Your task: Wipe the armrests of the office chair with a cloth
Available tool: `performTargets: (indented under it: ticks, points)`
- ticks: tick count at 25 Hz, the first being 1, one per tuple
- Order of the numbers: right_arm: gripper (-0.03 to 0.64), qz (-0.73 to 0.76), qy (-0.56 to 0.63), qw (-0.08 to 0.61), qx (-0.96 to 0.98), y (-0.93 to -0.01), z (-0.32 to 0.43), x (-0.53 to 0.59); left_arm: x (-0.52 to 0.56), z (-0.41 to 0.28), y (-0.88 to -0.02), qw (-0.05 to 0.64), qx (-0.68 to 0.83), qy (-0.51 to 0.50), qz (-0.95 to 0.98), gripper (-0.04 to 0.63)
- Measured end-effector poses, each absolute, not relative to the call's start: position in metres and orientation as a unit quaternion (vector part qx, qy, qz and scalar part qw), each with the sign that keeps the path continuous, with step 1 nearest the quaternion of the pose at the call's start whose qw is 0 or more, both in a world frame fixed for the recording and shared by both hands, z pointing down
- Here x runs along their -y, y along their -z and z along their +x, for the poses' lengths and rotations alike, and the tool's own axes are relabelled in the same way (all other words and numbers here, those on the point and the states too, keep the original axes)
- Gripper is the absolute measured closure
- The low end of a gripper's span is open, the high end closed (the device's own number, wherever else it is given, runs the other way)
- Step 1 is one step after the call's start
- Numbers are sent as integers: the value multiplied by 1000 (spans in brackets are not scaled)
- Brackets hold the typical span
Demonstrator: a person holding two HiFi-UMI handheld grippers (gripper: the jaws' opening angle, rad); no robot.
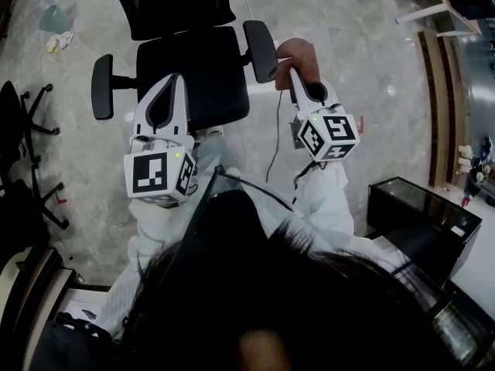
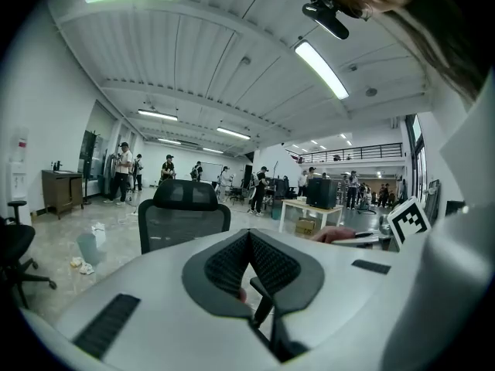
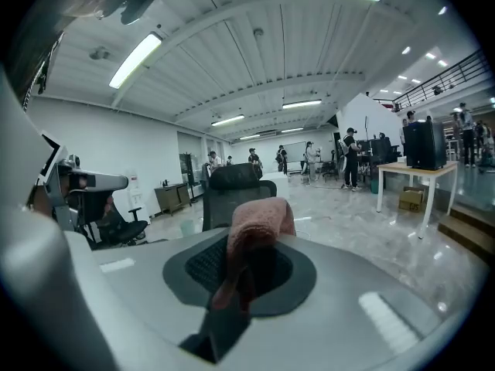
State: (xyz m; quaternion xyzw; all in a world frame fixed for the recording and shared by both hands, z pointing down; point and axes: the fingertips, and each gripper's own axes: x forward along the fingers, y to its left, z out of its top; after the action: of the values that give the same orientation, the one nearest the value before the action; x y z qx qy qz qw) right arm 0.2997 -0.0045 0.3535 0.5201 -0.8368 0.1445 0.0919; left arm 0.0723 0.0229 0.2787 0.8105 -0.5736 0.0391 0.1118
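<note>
An office chair [image 1: 186, 68] fills twelve o'clock, its armrests [image 1: 102, 87] jutting at ten and one. Open floor [image 1: 371, 91] at two. Another chair [image 1: 11, 130] blocks nine; a black box [image 1: 421, 219] blocks four.

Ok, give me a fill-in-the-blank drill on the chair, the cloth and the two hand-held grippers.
1. The right hand-held gripper is shut on a pink ____.
2. The left hand-held gripper, over the chair, is shut and holds ____.
3. The chair shows ____ armrests in the head view.
Missing words: cloth; nothing; two.
</note>
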Motion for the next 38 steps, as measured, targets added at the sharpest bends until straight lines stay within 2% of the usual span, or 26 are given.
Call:
performTargets:
  ticks: [10,22,26,33,38]
  points:
    - [567,535,-171,123,818,-411,313,143,74,60,-312,141,562,-59,813,594]
    - [566,502,-166,201,825,-469,319,228,100,74,-350,188,576,-78,792,594]
    - [566,470,-147,261,830,-507,308,260,96,75,-365,202,578,-90,786,594]
    - [568,371,-125,436,810,-610,279,257,86,59,-386,213,590,-111,771,594]
    - [568,333,-155,466,805,-625,268,237,81,55,-389,220,594,-109,766,594]
